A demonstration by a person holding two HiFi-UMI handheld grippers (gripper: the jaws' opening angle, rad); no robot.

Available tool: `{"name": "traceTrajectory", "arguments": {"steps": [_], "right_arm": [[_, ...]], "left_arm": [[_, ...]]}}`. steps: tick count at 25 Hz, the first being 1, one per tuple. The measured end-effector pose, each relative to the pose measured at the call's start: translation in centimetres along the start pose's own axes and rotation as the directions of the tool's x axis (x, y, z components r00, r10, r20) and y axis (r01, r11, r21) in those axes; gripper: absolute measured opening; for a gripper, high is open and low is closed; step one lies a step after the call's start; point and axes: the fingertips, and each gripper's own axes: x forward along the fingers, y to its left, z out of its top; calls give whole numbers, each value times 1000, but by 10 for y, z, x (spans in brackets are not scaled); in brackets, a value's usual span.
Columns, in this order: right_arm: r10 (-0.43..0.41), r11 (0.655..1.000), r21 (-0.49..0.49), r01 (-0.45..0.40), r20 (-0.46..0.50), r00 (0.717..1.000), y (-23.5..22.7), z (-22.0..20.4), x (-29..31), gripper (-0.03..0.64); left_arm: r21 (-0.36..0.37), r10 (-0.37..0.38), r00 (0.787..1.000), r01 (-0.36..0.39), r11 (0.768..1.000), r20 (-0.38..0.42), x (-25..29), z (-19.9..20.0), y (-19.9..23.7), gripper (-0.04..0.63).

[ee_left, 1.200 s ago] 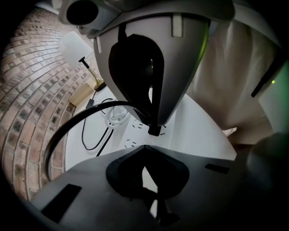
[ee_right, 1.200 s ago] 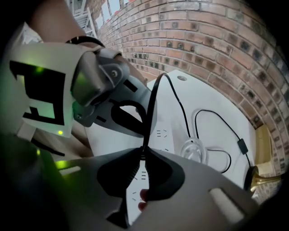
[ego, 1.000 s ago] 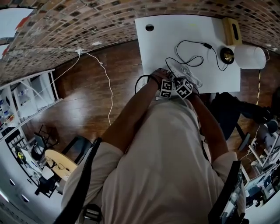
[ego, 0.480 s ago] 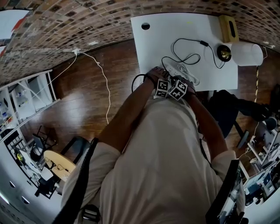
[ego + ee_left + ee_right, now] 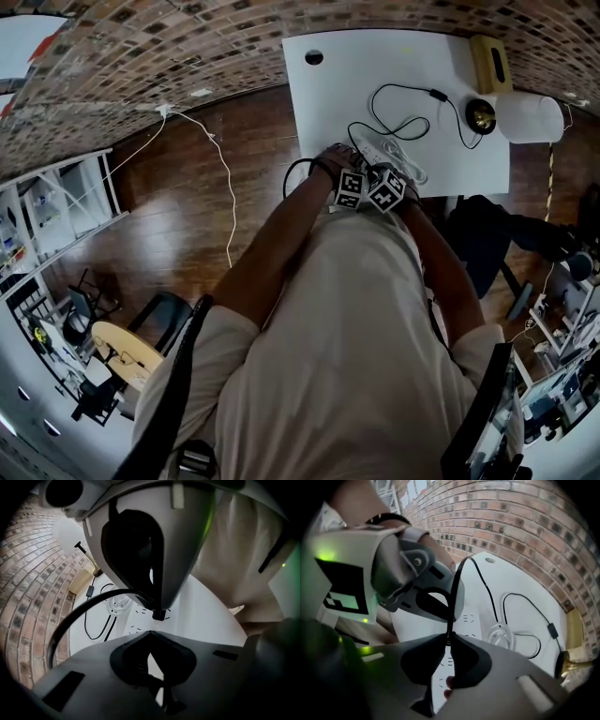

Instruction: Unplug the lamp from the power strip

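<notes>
Pretty much nothing has moved over the last second. Both tongs sit at the same spot on the near edge of the tabletop, and only the camera has drifted a touch.

Head view: the white tabletop (image 5: 328,94) is up at 12 o'clock. The left tongs (image 5: 350,187) and right tongs (image 5: 386,189) are side by side, nearly touching, at its 6 o'clock edge. A white power strip (image 5: 412,169) runs off from them toward 2 o'clock. The lamp (image 5: 530,118) with its white shade is way over at the tabletop's 3 o'clock edge. Its black cord (image 5: 438,95) loops back across to the tongs.

Left gripper view: the left tongs (image 5: 150,633) are closed tip to tip at 6 o'clock, with nothing between them that I can see. Just past them, toward 12 o'clock, the right tongs point down onto a black plug (image 5: 159,615) sitting on the power strip (image 5: 136,620). Can't tell if the prongs are in or out. The cord arcs away toward 9 o'clock.

Right gripper view: the right tongs (image 5: 449,640) are pinched shut on the cord, which climbs toward 12 o'clock and then curls over to 3 o'clock. The plug itself is hidden behind the tips. The left tongs crowd in from 10 o'clock, over the power strip (image 5: 471,620). A brick wall (image 5: 511,517) fills the top.
</notes>
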Motion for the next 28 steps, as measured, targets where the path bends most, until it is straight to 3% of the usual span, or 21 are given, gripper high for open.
{"name": "traceTrajectory", "arguments": {"steps": [3, 12, 15, 16, 19, 20, 24, 28], "right_arm": [[58, 998, 34, -59, 36, 998, -2, -1, -3, 34], [10, 995, -103, -11, -9, 1000, 1, -1, 0, 32], [68, 996, 60, -68, 7, 998, -2, -2, -3, 32], [66, 996, 67, -66, 2, 998, -2, -1, -4, 31], [16, 998, -58, -17, -24, 1000, 0, -1, -2, 31], [12, 998, -60, -13, -19, 1000, 1, -1, -2, 31], [8, 1000, -13, -8, 12, 1000, 1, -1, -3, 29], [91, 986, 132, -98, 54, 994, -4, -1, -3, 31]], "left_arm": [[17, 0, 1000, 0, 1000, -2, -1, 1, -1, -17], [92, 67, 998, -66, 994, -9, 2, 0, 2, -17], [72, 62, 998, -62, 996, -6, 0, 0, 1, -17], [70, 60, 998, -60, 996, -5, 0, 0, 0, -17], [72, 62, 998, -61, 995, -7, 0, 0, 0, -17], [73, 61, 998, -60, 996, -10, 0, -1, -1, -17], [56, 61, 998, -60, 997, -19, -1, -2, -1, -17], [40, 68, 998, -67, 997, -7, -1, 0, -1, -17]]}}
